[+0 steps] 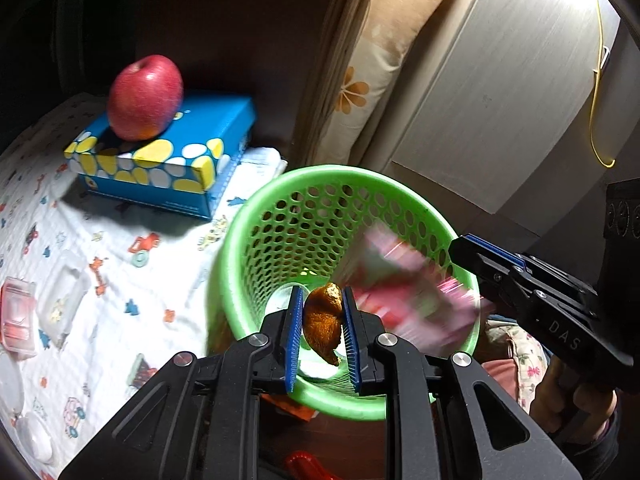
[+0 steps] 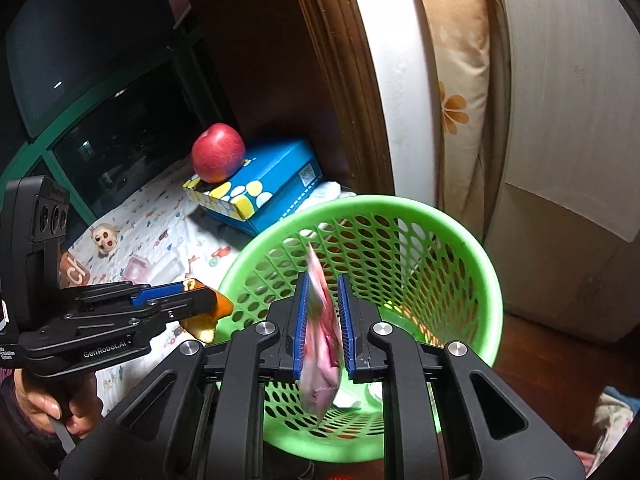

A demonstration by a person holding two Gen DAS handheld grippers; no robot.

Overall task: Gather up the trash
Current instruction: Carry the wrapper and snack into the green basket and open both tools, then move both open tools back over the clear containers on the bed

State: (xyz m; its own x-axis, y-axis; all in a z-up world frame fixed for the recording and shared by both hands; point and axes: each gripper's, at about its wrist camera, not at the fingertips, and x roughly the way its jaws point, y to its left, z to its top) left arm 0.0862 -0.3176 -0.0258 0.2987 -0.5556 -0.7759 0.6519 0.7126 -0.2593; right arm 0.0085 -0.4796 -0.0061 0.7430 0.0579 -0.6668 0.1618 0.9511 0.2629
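The left gripper [image 1: 322, 330] pinches an orange peel [image 1: 324, 322] just over the near rim of the green basket [image 1: 256, 216]. The right gripper [image 2: 324, 330] has parted its fingers; a pink wrapper [image 2: 320, 344], blurred, sits loose between them above the basket mouth. Best practice: carry the peel further over the opening before releasing, so it cannot catch the rim.

The left gripper [image 1: 320, 334] was clamped on a peel [image 1: 323, 322], both pads touching it. The right gripper [image 2: 323, 328], just beside it, had its jaws slightly parted around a blurred wrapper [image 2: 320, 340]. A hand [image 2: 48, 404] gripped the left handle.
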